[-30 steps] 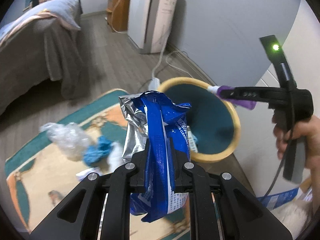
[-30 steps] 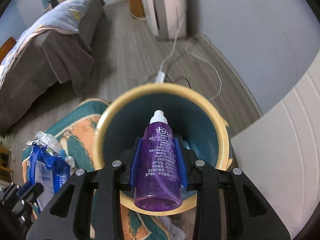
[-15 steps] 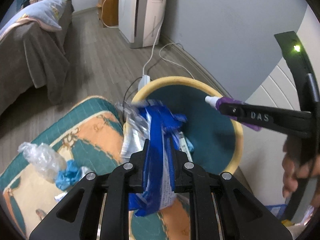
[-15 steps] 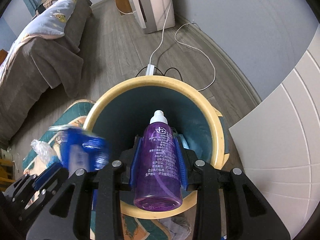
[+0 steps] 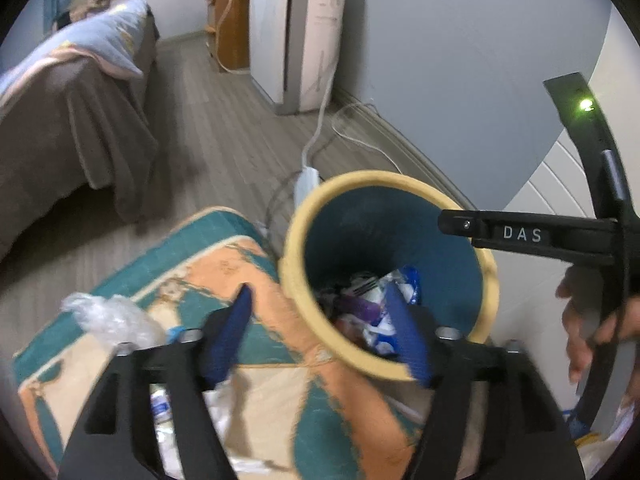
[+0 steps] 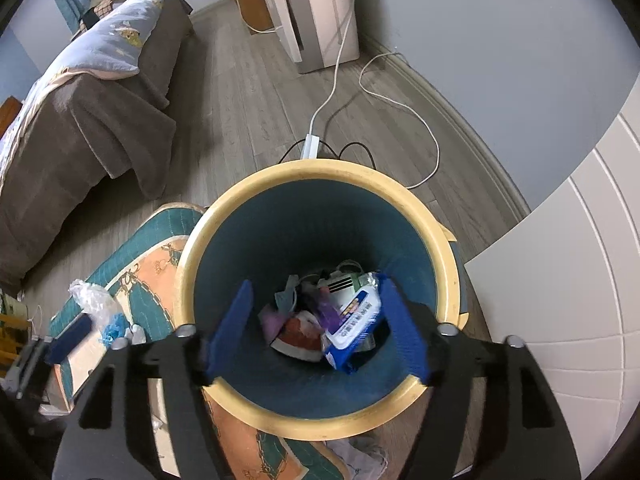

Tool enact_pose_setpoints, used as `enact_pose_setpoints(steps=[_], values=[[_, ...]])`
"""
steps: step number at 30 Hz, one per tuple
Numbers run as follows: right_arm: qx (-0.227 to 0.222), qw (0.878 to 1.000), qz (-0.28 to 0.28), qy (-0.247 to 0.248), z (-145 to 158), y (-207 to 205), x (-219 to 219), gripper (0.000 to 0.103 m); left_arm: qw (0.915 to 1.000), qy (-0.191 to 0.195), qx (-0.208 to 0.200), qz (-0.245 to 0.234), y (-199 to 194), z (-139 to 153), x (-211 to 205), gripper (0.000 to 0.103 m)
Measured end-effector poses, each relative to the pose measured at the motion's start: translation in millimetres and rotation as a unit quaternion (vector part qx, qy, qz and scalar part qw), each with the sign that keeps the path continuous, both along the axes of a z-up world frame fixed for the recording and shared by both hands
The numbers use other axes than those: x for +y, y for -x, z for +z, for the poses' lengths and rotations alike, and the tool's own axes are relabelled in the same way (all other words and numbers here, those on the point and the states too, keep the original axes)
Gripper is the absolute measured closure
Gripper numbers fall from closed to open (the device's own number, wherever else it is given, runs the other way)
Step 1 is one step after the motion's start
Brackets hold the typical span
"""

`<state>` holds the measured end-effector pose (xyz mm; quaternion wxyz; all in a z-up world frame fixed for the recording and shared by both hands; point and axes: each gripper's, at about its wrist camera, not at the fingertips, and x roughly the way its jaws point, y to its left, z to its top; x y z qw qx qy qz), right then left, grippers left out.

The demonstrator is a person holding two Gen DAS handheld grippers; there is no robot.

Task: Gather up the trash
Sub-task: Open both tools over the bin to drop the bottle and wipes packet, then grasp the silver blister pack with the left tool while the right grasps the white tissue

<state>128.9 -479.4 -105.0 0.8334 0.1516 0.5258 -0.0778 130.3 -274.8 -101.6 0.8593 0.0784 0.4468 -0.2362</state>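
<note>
A teal bin with a yellow rim (image 6: pixel 256 404) (image 5: pixel 292 240) stands on the floor beside a rug. The blue snack bag (image 6: pixel 352 320) and the purple bottle (image 6: pixel 328 312) lie inside it with other trash; both also show in the left wrist view, the bottle (image 5: pixel 360 306) and the bag (image 5: pixel 408 280). My right gripper (image 6: pixel 316 308) is open and empty right above the bin mouth; its finger (image 5: pixel 500 234) shows in the left wrist view. My left gripper (image 5: pixel 320 320) is open and empty over the bin's near rim. A clear plastic bag (image 5: pixel 108 318) (image 6: pixel 90 292) and a blue scrap (image 6: pixel 112 330) lie on the rug.
The teal and orange rug (image 5: pixel 224 264) lies left of the bin. A white power strip and cables (image 6: pixel 312 146) lie on the wood floor behind it. A sofa with a brown throw (image 6: pixel 80 120), an air purifier (image 5: pixel 296 36) and a white cabinet (image 6: pixel 568 280) surround the spot.
Both grippers have opened. The blue snack bag and the purple bottle have dropped into the bin. The left gripper moved closer over the bin's rim.
</note>
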Motion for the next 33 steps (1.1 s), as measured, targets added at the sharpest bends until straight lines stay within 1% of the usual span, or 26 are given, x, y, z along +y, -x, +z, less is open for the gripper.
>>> enact_pose_setpoints(steps=[1, 2, 3, 6, 11, 16, 21, 22, 24, 27, 31, 33], values=[[-0.002, 1.0, 0.002, 0.001, 2, 0, 2, 0.025, 0.9999, -0.004, -0.011, 0.003, 3, 5, 7, 0.018], [-0.006, 1.0, 0.005, 0.001, 5, 0, 5, 0.018, 0.9997, -0.008, -0.02, 0.007, 7, 10, 15, 0.013], [-0.01, 1.0, 0.006, 0.002, 8, -1, 8, 0.012, 0.9996, -0.011, -0.026, 0.01, 9, 13, 21, 0.011], [-0.025, 0.999, 0.022, 0.008, 20, -3, 23, 0.006, 0.9983, -0.021, -0.047, 0.029, 18, 27, 49, 0.009], [-0.046, 0.997, 0.063, 0.021, 39, -6, 65, 0.006, 0.9943, -0.033, -0.072, 0.072, 31, 48, 106, 0.006], [-0.045, 0.992, 0.114, 0.041, 42, -7, 112, 0.006, 0.9898, -0.043, -0.073, 0.115, 44, 51, 153, 0.006], [-0.041, 0.986, 0.149, 0.062, 35, -4, 149, 0.006, 0.9845, -0.044, -0.07, 0.154, 56, 38, 194, 0.006], [-0.037, 0.985, 0.159, 0.057, 31, -3, 158, 0.006, 0.9842, -0.047, -0.068, 0.157, 58, 34, 198, 0.006], [-0.027, 0.983, 0.173, 0.055, 25, -2, 171, 0.006, 0.9836, -0.061, -0.066, 0.156, 60, 25, 204, 0.006], [-0.02, 0.979, 0.19, 0.067, 17, 0, 191, 0.006, 0.984, -0.079, -0.056, 0.149, 64, 9, 211, 0.006], [-0.01, 0.979, 0.192, 0.066, 7, 0, 206, 0.006, 0.9862, -0.082, -0.036, 0.139, 68, -11, 210, 0.006], [-0.001, 0.98, 0.188, 0.064, 2, -2, 209, 0.006, 0.9877, -0.081, -0.021, 0.132, 70, -26, 208, 0.006]])
